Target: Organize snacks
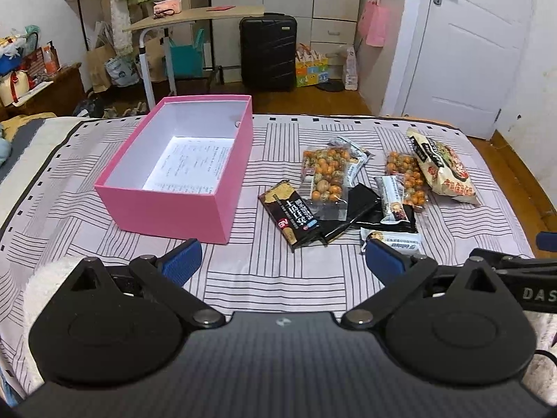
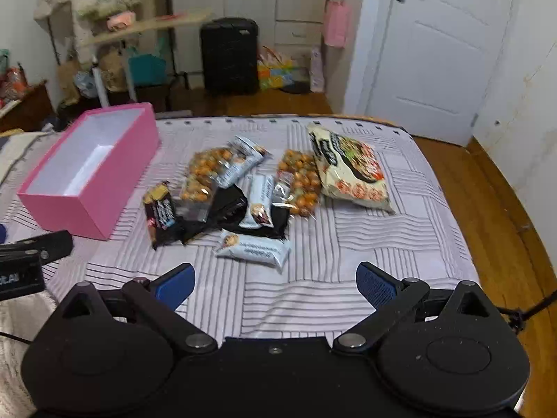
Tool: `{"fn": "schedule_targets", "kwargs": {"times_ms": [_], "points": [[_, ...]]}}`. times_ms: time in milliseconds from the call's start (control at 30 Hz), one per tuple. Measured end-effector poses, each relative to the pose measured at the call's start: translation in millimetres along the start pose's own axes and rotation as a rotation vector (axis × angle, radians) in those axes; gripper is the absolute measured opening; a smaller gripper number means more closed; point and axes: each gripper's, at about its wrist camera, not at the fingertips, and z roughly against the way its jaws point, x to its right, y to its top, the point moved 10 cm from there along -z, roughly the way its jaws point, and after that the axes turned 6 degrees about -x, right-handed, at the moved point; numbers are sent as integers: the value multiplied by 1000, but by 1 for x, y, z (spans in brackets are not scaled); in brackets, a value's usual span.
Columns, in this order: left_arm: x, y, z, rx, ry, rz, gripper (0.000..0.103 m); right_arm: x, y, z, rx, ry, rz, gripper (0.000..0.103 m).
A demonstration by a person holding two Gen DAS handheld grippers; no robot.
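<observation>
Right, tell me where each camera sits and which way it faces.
Left wrist: on the left tongs, low over the bed, facing the pink box with the snack pile to its right; its own open blue fingers show.
Right wrist: on the right tongs, further right, facing the snack pile; open fingers show.
Shared: box, snacks, black suitcase, white door.

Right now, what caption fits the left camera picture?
Open left gripper faces snacks beside a pink box.

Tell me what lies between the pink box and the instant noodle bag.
The snack pile: between the pink box and the instant noodle bag lie peanut bags, white bars and dark packets, clearest in the right wrist view.
</observation>
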Motion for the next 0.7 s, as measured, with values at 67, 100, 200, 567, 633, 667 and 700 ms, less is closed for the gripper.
{"fn": "schedule_targets", "kwargs": {"times_ms": [67,100,200,567,633,667,700], "points": [[-1,-1,-1,6,5,-8,100,-1,2,3,22,34,-1,101],[-1,-1,-2,7,4,-9,100,-1,4,4,32,46,-1,101],[3,1,-7,2,-37,5,100,2,14,6,64,80,0,101],[47,10,-77,-135,-99,85,93,28,85,-19,241,217,79,101],[59,10,-98,-163,-110,138,91,29,95,-36,216,243,94,101],[64,10,-109,-177,-114,167,89,29,99,-46,188,261,97,101],[69,10,-118,-183,-115,188,88,28,101,-58,151,287,100,100]]}}
